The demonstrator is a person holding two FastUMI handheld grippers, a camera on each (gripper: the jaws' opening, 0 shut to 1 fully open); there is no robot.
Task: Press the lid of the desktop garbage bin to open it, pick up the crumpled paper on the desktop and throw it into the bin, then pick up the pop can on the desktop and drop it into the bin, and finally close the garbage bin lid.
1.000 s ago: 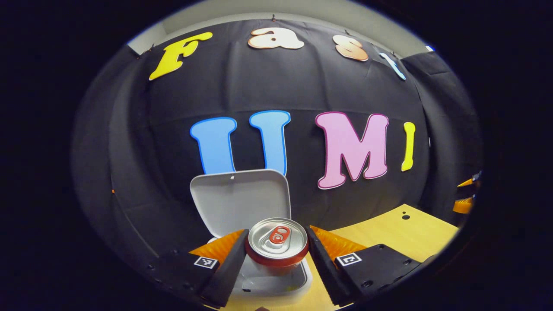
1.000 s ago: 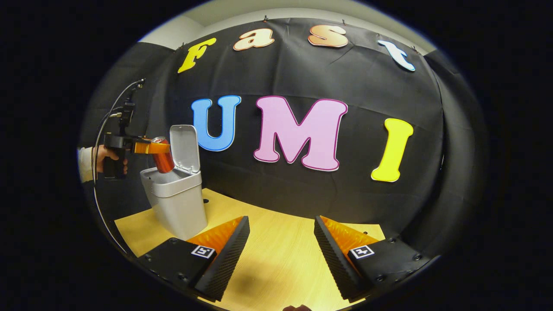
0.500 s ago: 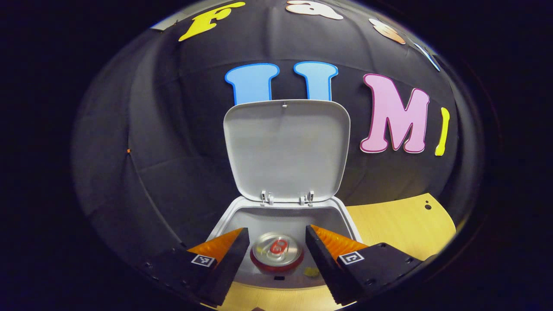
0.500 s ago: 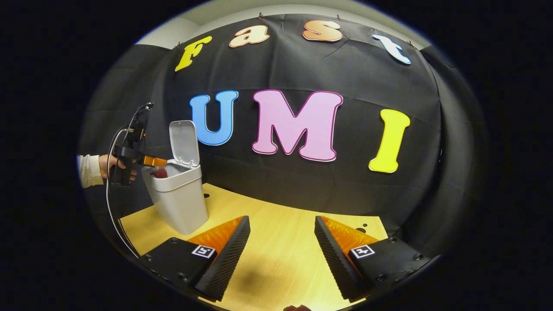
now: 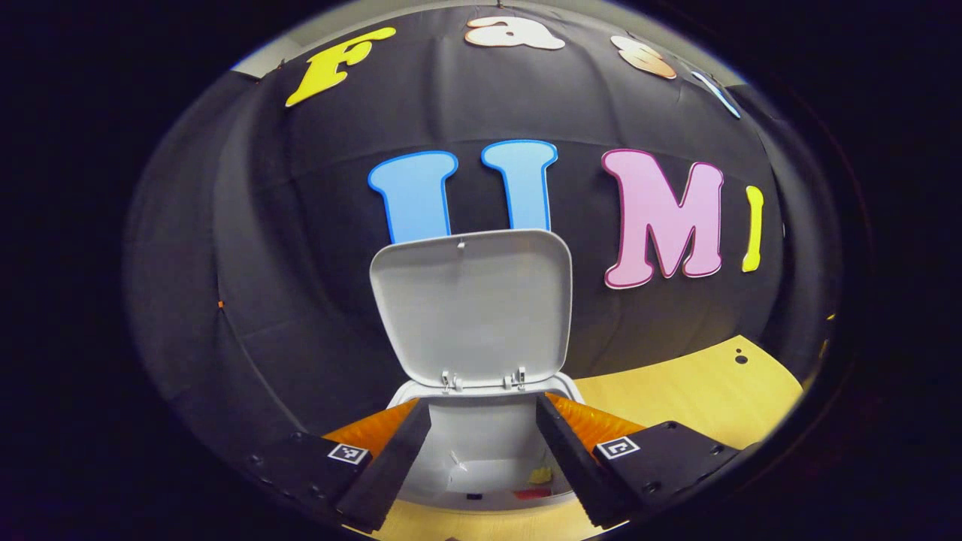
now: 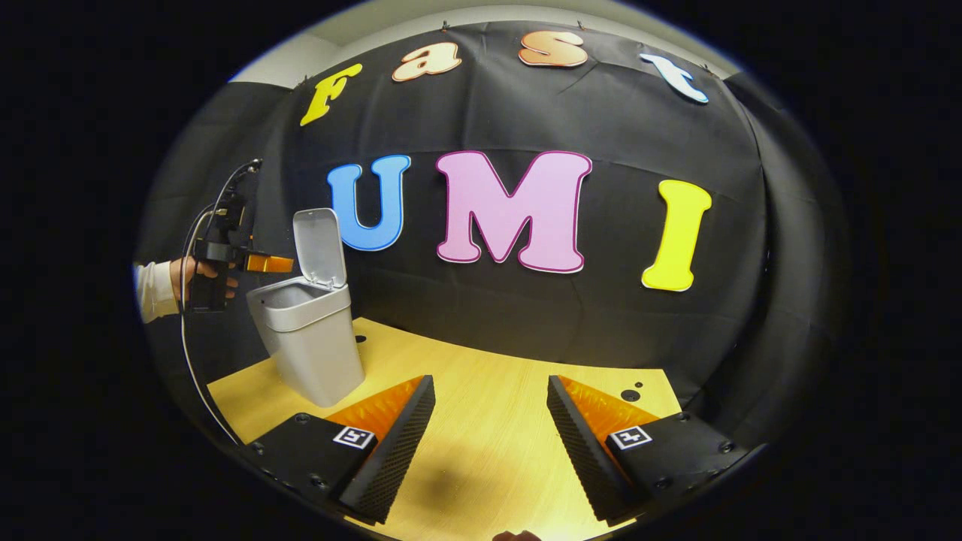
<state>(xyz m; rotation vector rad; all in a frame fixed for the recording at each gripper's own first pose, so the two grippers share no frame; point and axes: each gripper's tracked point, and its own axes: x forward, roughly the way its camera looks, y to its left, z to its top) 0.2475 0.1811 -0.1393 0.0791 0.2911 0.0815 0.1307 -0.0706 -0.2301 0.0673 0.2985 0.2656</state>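
The left gripper (image 5: 481,451) is held spread and empty above the mouth of the one garbage bin (image 6: 316,349), whose lid (image 5: 473,300) is raised, while the right gripper (image 6: 488,443) is kept apart and empty over the table (image 6: 488,383); no writing can be read on the bin.

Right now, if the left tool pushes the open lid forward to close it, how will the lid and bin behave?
The lid stands upright on two small hinges, so it probably swings down easily. The bin looks like thin plastic, tall and narrow-based; a hard push might tip or slide it on the smooth table.
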